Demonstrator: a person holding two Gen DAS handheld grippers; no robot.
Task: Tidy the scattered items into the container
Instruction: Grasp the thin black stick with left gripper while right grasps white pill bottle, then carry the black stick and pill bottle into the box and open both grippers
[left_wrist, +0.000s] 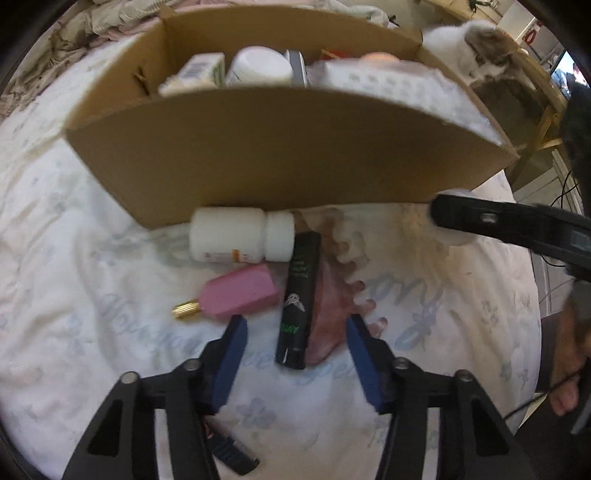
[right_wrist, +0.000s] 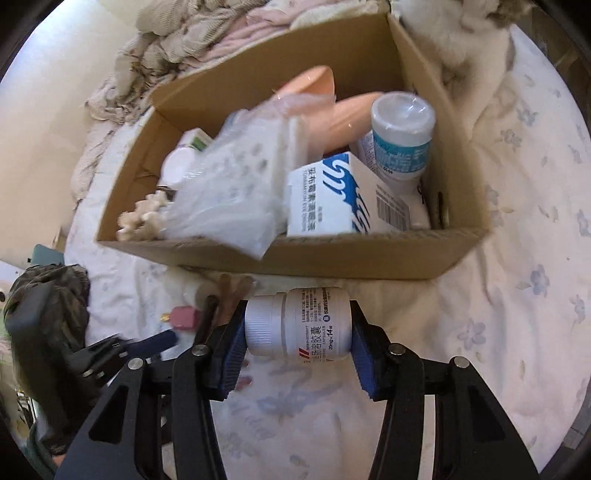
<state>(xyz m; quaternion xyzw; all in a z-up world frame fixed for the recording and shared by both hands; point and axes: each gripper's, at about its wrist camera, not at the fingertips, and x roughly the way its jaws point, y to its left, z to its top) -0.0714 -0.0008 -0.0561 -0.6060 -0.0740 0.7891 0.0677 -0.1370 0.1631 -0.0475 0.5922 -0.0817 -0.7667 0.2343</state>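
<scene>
A cardboard box (left_wrist: 280, 158) stands on the bed, holding several items; it also shows in the right wrist view (right_wrist: 354, 258). In front of it lie a white pill bottle (left_wrist: 240, 240), a pink bottle with a gold cap (left_wrist: 236, 295), a black tube (left_wrist: 298, 299) and a pink comb (left_wrist: 332, 295). My left gripper (left_wrist: 295, 332) is open, its fingers on either side of the black tube's near end. My right gripper (right_wrist: 297, 328) is shut on a white pill bottle (right_wrist: 299, 325), held sideways just before the box's near wall. The right gripper (left_wrist: 491, 221) shows in the left view.
A white and grey cat (left_wrist: 476, 48) sits beside the box's far right corner. Crumpled bedding (right_wrist: 177, 40) lies behind the box. A small black comb (left_wrist: 232, 454) lies under my left gripper. The bed's right edge (left_wrist: 532, 280) drops to the floor.
</scene>
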